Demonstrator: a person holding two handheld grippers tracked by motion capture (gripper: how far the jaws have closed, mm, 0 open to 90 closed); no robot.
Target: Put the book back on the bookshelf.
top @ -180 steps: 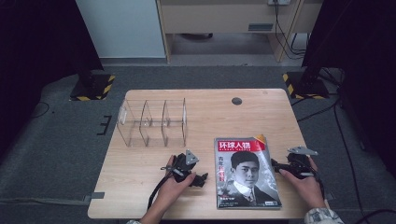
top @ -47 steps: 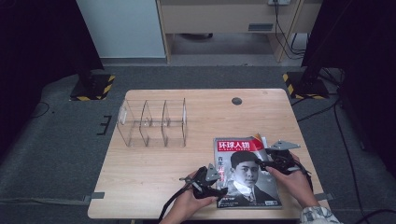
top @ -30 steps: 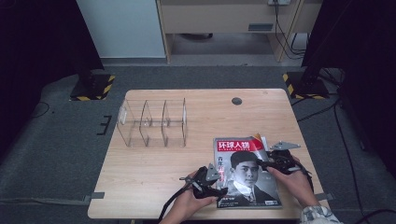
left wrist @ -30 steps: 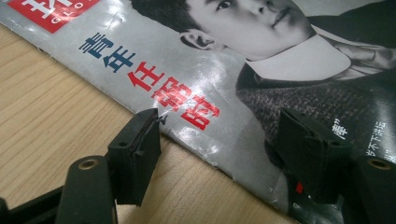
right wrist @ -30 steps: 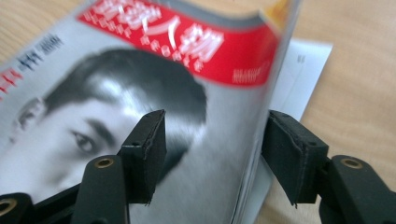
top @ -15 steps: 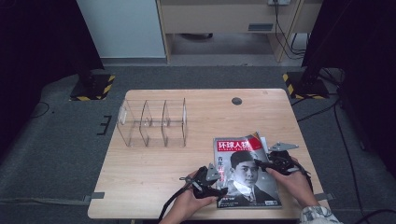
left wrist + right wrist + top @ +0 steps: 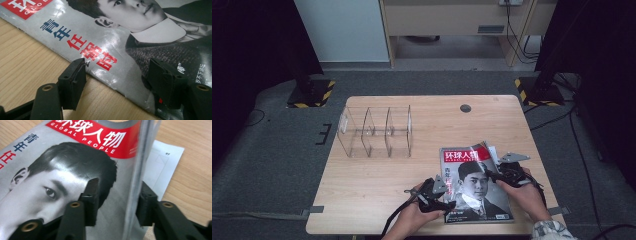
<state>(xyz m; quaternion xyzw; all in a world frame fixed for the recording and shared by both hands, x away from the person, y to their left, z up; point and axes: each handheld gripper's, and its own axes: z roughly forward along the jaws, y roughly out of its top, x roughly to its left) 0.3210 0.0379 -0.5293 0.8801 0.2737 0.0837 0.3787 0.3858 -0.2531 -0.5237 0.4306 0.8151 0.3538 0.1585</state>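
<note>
Magazine (image 7: 475, 182) lay on desk (image 7: 377, 185). Right gripper (image 7: 501, 173) fingers (image 7: 90, 200) had just been closing around its lifted edge. Left gripper (image 7: 441, 196) fingers (image 7: 73, 80) stood apart, straddling its spine edge.

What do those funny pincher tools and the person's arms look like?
Both tools are black. The left gripper trails a black cable and has brass-coloured screw holes near its blocky black rubber pads. The right gripper carries a grey three-cornered plate on top. A light patterned sleeve cuff covers the right wrist.
</note>
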